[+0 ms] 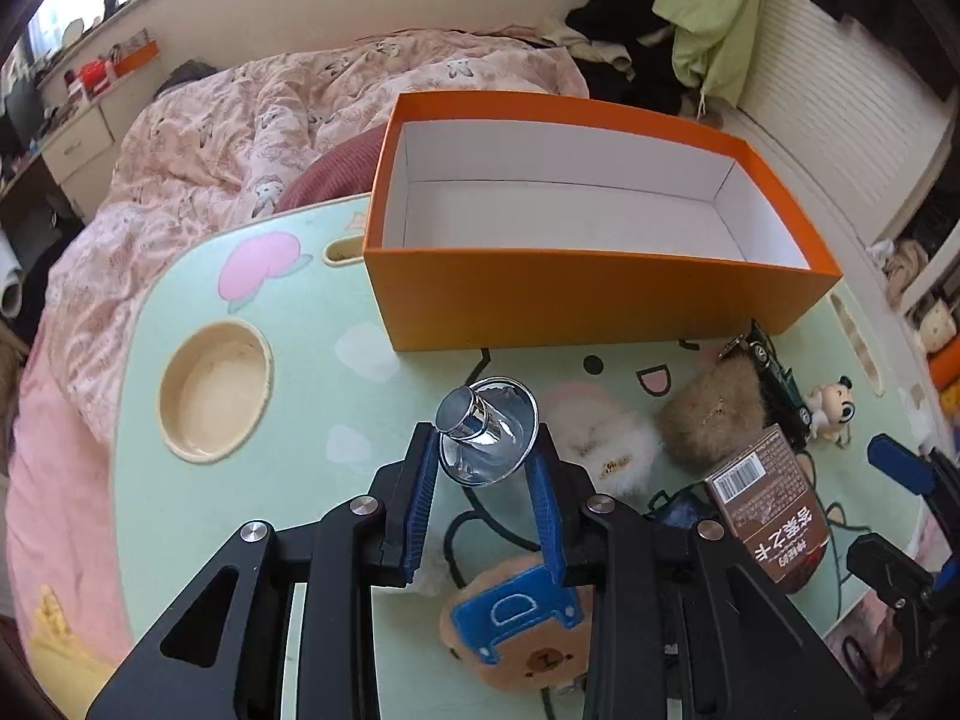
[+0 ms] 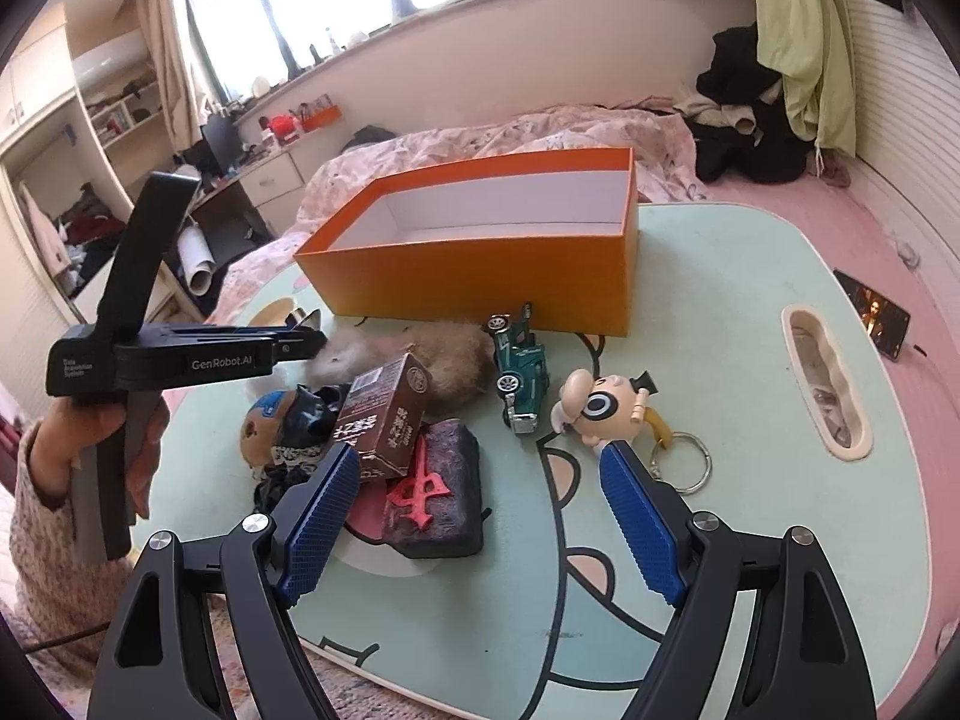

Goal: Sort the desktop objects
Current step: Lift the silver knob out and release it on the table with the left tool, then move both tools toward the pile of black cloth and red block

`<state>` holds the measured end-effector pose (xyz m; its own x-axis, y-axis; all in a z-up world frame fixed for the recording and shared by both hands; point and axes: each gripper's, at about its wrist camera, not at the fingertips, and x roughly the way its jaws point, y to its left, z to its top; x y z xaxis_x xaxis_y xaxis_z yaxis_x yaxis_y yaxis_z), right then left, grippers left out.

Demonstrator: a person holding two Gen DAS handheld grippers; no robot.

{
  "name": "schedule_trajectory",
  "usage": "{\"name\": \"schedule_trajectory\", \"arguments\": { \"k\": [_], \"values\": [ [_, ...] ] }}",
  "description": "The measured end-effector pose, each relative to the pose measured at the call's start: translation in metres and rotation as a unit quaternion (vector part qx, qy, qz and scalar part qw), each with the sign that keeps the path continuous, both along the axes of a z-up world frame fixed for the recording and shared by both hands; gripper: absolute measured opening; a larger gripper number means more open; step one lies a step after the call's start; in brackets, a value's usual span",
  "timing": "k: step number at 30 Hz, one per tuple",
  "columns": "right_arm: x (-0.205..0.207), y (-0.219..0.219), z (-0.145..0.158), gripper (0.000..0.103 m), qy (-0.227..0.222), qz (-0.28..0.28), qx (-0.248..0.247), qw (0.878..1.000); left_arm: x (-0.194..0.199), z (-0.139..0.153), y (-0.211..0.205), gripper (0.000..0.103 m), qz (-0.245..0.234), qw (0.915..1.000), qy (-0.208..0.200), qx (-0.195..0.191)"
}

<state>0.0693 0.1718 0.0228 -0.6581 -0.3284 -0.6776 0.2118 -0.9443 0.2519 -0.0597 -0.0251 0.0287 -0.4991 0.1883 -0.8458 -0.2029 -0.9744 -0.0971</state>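
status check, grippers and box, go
Left gripper shut on small glass bottle. Right gripper open, empty. Orange box empty, path clear.

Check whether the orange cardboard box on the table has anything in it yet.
Empty. The orange cardboard box shows only bare white floor and walls in the left wrist view; the right wrist view shows nothing inside either.

The left gripper (image 2: 303,330) body reads "GenRobot.AI"; the brown carton (image 1: 768,516) bears Chinese print and a barcode.
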Motion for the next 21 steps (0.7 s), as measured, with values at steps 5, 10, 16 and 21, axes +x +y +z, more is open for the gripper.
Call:
{"name": "schedule_trajectory", "arguments": {
  "k": [5,10,16,21],
  "values": [
    [-0.002,0.007,-0.008,0.082,0.000,-0.023,0.023,0.999,0.014,0.004,-0.006,0.044,0.040,0.9981,0.043,-0.017],
    [0.001,0.004,-0.009,0.082,0.010,-0.036,0.065,0.997,0.054,0.029,-0.014,0.071,0.066,0.9905,0.120,-0.017],
    [0.007,-0.001,-0.009,0.082,0.020,-0.030,0.097,0.995,0.107,0.031,-0.008,0.083,0.060,0.9850,0.161,-0.015],
    [0.012,0.001,-0.017,0.084,0.015,-0.018,0.114,0.993,0.115,-0.003,0.006,0.083,0.046,0.9906,0.113,-0.063]
  ]
}}
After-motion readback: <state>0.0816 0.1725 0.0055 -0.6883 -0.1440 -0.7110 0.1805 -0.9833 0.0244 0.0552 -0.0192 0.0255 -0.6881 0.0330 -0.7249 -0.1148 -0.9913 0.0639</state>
